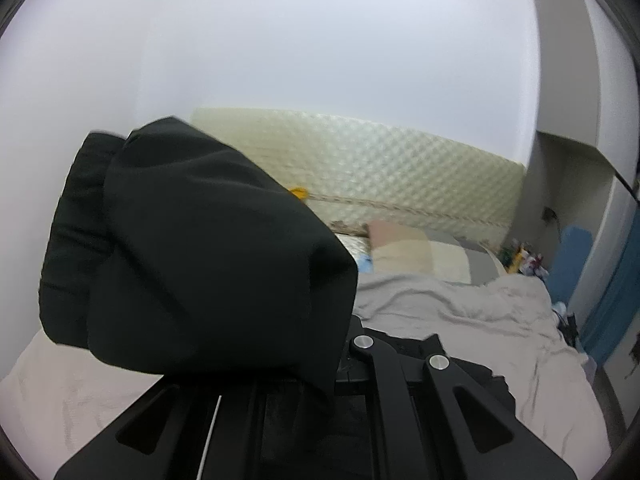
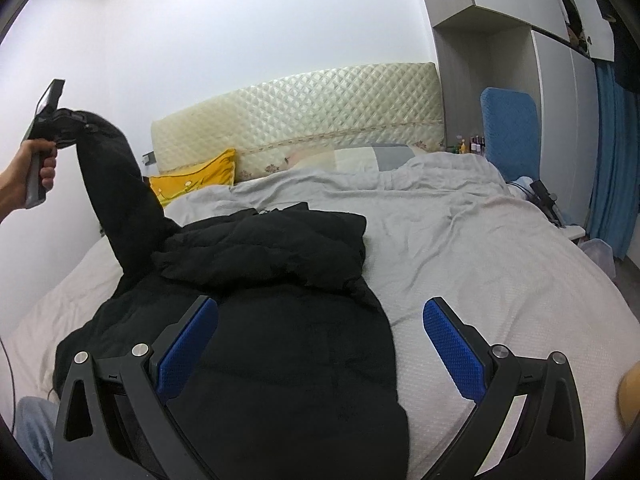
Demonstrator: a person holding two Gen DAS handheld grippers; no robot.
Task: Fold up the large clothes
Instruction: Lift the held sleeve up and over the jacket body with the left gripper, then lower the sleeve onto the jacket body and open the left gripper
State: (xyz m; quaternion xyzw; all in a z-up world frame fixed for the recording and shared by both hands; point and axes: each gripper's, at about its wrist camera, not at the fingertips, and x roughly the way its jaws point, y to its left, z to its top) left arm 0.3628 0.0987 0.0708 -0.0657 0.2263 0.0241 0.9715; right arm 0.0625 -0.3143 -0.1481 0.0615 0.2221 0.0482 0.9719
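On the rumpled grey bed, black garment, left gripper clenching its sleeve, right gripper released.

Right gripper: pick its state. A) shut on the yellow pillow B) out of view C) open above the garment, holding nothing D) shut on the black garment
C: the right gripper has its blue pads spread wide apart over the black garment, with nothing between them.
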